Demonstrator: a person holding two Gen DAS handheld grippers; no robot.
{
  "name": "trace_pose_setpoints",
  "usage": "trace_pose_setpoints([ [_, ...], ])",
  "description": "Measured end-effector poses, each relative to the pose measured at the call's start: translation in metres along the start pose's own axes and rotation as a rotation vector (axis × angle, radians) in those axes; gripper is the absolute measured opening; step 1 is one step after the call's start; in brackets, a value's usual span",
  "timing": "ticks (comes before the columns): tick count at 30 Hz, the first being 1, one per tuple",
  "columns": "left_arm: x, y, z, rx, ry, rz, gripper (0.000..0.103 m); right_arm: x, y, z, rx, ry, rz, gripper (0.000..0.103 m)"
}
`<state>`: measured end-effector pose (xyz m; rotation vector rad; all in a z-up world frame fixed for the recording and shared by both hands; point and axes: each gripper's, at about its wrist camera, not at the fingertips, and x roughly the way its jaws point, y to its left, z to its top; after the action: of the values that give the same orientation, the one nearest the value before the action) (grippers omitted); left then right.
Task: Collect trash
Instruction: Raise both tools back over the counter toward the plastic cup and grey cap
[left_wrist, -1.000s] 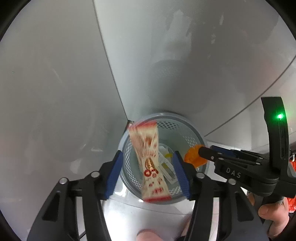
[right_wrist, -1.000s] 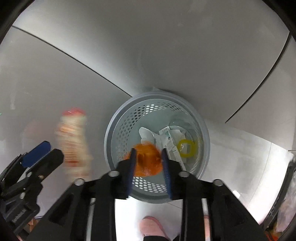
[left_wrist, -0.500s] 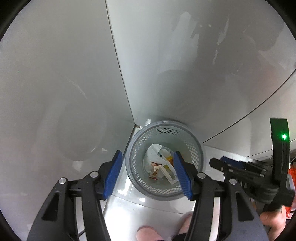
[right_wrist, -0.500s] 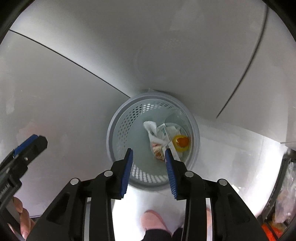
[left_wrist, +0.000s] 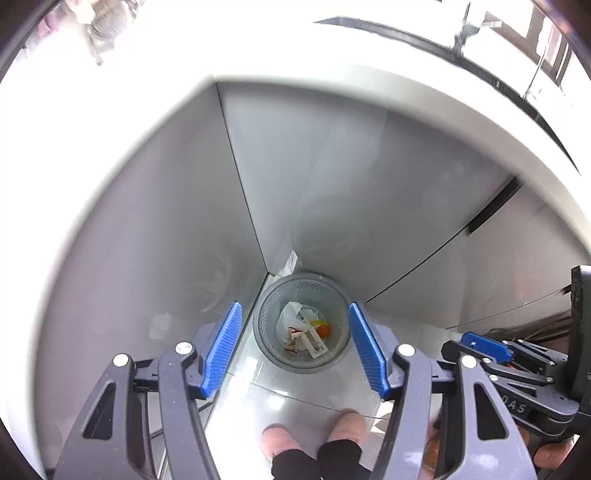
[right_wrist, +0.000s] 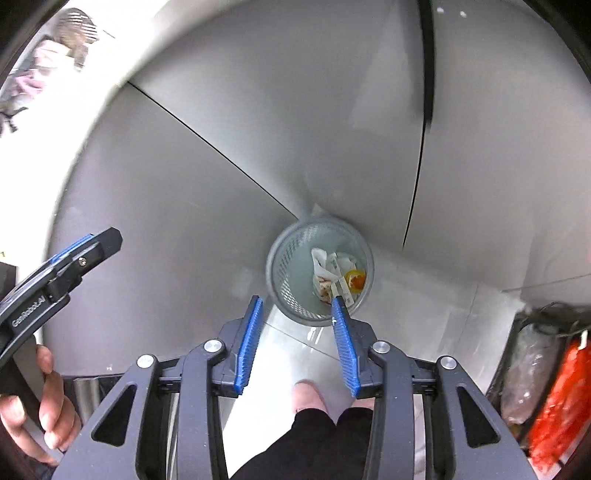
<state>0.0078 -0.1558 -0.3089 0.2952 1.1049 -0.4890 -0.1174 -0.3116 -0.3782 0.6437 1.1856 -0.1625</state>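
both grippers are hanging high above the grey mesh waste bin, which is standing on the pale floor in the corner where grey cabinet panels are meeting. the left gripper is holding its blue pads spread wide with nothing between them. the right gripper is also empty, and its jaws have just been opening. the trash is lying at the bottom of the bin: crumpled white paper and wrappers, with an orange piece beside them. nothing is blocking the bin mouth. the person's feet are standing just in front of the bin. a bag with red and clear packaging is sitting at the right edge of the right wrist view.
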Motion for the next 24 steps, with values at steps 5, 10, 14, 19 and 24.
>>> trace_pose_setpoints([
  [5,-0.072,0.002,0.024,-0.056,-0.037,0.028,0.064,-0.085,0.021,0.02,-0.045,-0.055,0.056,0.043],
  [10,-0.132,0.013,0.05,-0.133,-0.119,0.045,0.072,-0.143,0.045,0.052,-0.121,-0.124,0.099,0.048],
  [14,-0.16,0.032,0.077,-0.176,-0.171,0.085,0.074,-0.171,0.067,0.083,-0.19,-0.175,0.108,0.051],
  [19,-0.178,0.065,0.111,-0.207,-0.238,0.137,0.079,-0.188,0.094,0.133,-0.222,-0.24,0.119,0.052],
  [24,-0.171,0.105,0.158,-0.189,-0.292,0.171,0.081,-0.18,0.129,0.198,-0.26,-0.311,0.098,0.053],
])
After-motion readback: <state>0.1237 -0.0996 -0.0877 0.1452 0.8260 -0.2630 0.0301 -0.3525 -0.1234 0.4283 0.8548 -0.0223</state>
